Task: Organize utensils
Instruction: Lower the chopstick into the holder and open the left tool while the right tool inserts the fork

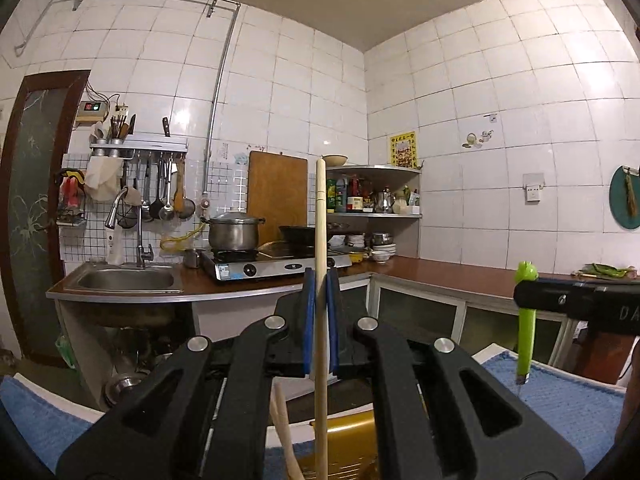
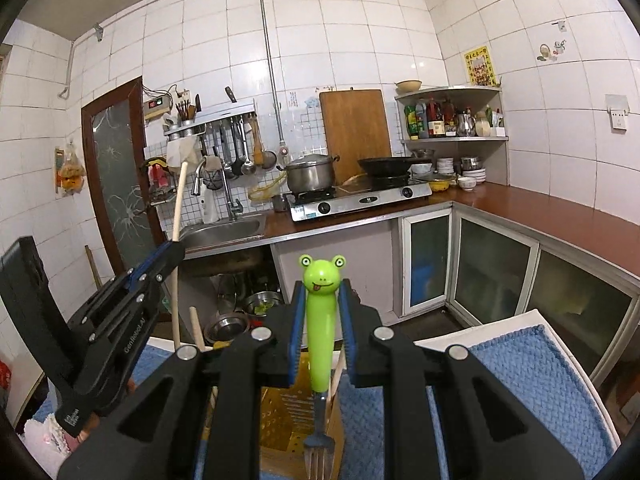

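My left gripper [image 1: 321, 280] is shut on a long wooden stick [image 1: 320, 216], held upright, its lower end going down by a gold perforated utensil holder [image 1: 348, 440]. My right gripper [image 2: 322, 300] is shut on a green frog-handled fork [image 2: 321, 320], tines down just above the same holder [image 2: 288, 412]. The fork [image 1: 525, 320] and right gripper [image 1: 576, 304] show at the right of the left wrist view. The left gripper [image 2: 170, 250] with the stick [image 2: 178, 208] shows at the left of the right wrist view. Another wooden handle [image 2: 196, 328] stands in the holder.
A blue knitted mat [image 2: 532, 392] on a white table lies under the holder. Beyond are the sink [image 1: 124, 280], a gas stove [image 1: 276, 264] with a steel pot [image 1: 234, 232], a corner shelf [image 1: 372, 200] and the brown counter [image 1: 448, 276].
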Demonstrator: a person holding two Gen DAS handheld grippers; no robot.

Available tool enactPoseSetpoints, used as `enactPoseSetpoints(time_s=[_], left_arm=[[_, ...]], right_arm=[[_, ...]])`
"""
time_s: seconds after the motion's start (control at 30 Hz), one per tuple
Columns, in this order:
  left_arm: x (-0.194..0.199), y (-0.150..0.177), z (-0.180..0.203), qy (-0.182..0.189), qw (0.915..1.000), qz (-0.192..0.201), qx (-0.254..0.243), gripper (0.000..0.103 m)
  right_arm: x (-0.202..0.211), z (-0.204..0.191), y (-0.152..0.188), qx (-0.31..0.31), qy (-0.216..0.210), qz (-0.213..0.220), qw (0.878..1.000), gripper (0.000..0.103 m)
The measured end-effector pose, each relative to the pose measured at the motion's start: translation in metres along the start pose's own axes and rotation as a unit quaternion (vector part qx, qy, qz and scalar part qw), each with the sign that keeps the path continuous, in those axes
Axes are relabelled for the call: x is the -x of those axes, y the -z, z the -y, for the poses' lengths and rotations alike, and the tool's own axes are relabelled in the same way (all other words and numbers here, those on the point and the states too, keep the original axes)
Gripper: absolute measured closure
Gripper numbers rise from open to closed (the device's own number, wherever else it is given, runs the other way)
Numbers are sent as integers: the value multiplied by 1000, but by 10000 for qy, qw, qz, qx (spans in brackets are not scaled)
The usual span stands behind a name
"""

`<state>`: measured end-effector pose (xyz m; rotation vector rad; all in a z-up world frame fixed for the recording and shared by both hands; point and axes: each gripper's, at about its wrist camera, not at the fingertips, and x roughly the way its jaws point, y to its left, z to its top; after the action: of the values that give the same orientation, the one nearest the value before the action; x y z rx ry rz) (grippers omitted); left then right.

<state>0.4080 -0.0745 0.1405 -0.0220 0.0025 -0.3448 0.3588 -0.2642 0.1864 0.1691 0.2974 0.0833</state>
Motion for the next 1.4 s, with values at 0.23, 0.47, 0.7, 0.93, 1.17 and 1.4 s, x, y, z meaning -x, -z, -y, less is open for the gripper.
enactPoseSetpoints(time_s=[0.23,0.47,0.7,0.93,1.17,1.4], left_arm=[[-3,15,-10,9,9997,-193,115,98],[-7,25,-17,-85,9994,-284,159,98],[-5,32,-16,-35,9992,-340,203,98],[7,51,-11,-29,9987,-511,40,98],[16,60,-17,-36,9978,-647,141,98],[22,76,-15,-14,9968,-787,146,98]], right_arm=[[8,4,-16,-157,-74,258,9995,86],[-4,1,-12,-200,-105,150,9996,86],[-7,3,-2,-188,-134,8,9997,86],[1,3,4,-183,-187,90,9996,87],[18,-13,-31,14,-240,393,9989,87],[1,-19,-11,116,-265,85,9995,87]])
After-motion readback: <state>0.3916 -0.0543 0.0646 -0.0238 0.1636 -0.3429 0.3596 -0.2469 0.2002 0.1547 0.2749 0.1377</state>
